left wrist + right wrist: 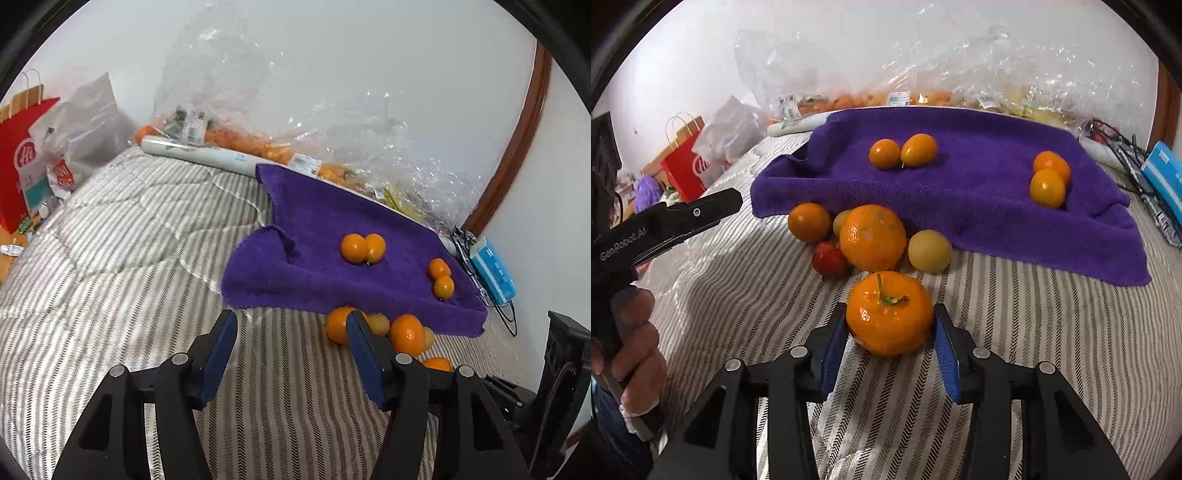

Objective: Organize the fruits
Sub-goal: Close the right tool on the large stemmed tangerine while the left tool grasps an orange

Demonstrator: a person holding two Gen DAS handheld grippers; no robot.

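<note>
I'm seeing my right gripper [890, 332] lowest in the right wrist view, jaws sitting narrowly apart around a stemmed mandarin [889, 314] that is lying on the striped bedcover [1052, 332]. The left blue pad looks to be touching the peel; on the right there seems to be a thin gap, so I'm calling it not clamped, just bracketing the fruit.

Just beyond those fingertips a cluster is sitting on the cover: a big orange [872, 237], a red fruit [829, 259] to its left, a small orange [809, 222] farther left, a yellow fruit [930, 251] to the right, and another yellowish one half hidden behind the big orange.

My left gripper [291, 317] is hovering about half open over bare bedcover, nothing between its pads. Its right finger is overlapping the same cluster in the left wrist view. A hand [631, 350] is gripping that tool's handle at the left edge of the right wrist view.

Beyond the cluster a purple towel [960, 206] is lying draped, carrying a pair of small oranges [903, 150] ahead and another pair [1048, 180] off to the right.

Farthest back, clear plastic bags [923, 74] of fruit are resting against the wall, a red paper bag [683, 166] far left, a blue box [1167, 177] far right.
</note>
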